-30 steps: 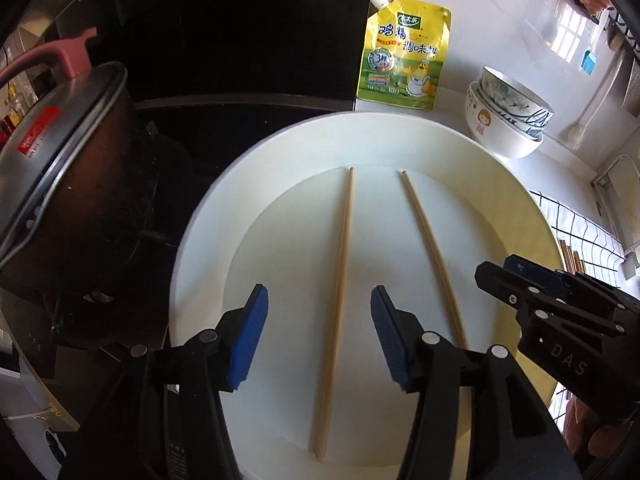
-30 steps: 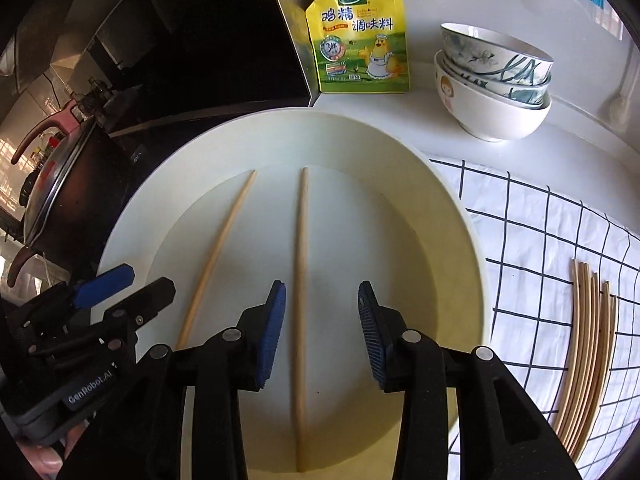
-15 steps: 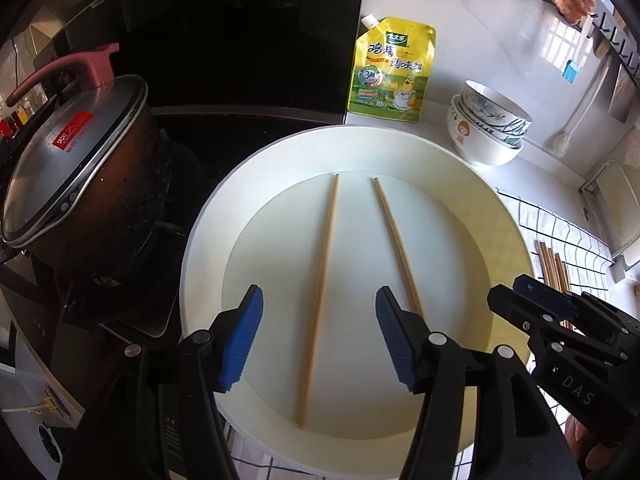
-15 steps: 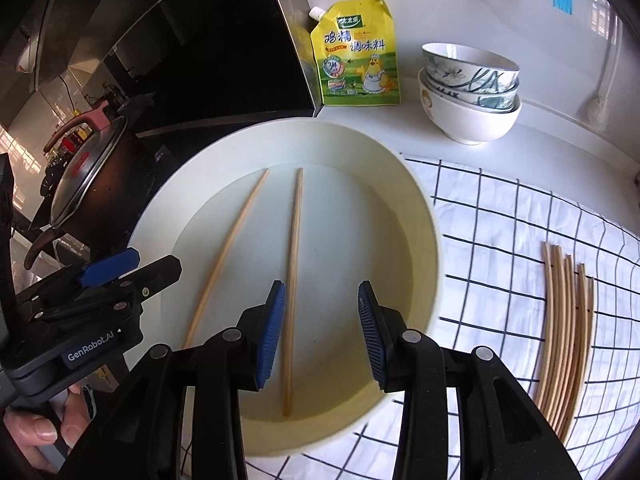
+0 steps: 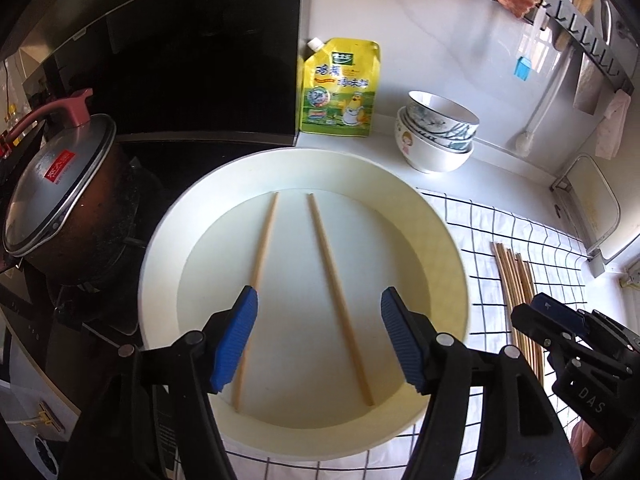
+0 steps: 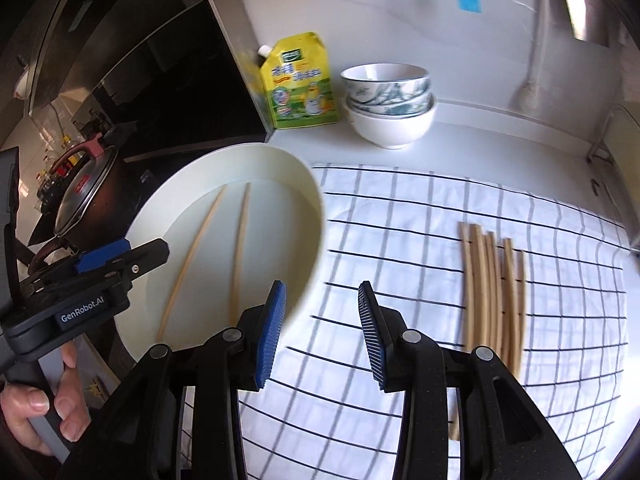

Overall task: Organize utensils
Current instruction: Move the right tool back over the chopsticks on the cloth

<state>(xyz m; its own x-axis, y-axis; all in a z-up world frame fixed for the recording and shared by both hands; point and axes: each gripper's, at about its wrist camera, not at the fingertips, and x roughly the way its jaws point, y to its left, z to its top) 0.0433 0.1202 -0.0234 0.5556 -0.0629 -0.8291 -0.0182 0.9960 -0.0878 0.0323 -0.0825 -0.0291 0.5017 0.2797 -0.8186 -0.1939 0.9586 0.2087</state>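
- Left gripper (image 5: 319,340), black with blue ribbed pads, hangs wide open and empty over a large round cream-white basin (image 5: 168,248) in the left wrist view.
- Two pale wooden chopsticks lie apart on the basin floor: the left chopstick (image 5: 256,292) runs under the left pad, and the right chopstick (image 5: 340,300) lies between the pads, touching neither.
- Beside the basin on a white cloth with a black grid (image 5: 500,240) rests a bundle of wooden chopsticks (image 5: 516,280); the right gripper's black tip (image 5: 568,332) shows at that edge.
- Behind stand a yellow seasoning pouch (image 5: 340,88), stacked white patterned bowls (image 5: 436,136) and a dark lidded pot with a red handle (image 5: 60,184).
- Right gripper (image 6: 322,334), seen in the right wrist view, is open and holds nothing, hovering above the basin rim (image 6: 316,216) and the gridded cloth (image 6: 400,220).
- Both loose chopsticks (image 6: 240,240) lie in the basin at left; the bundle (image 6: 492,292) lies on the cloth at right, well apart from the pads.
- The left gripper (image 6: 124,256) is held over the basin's left side.
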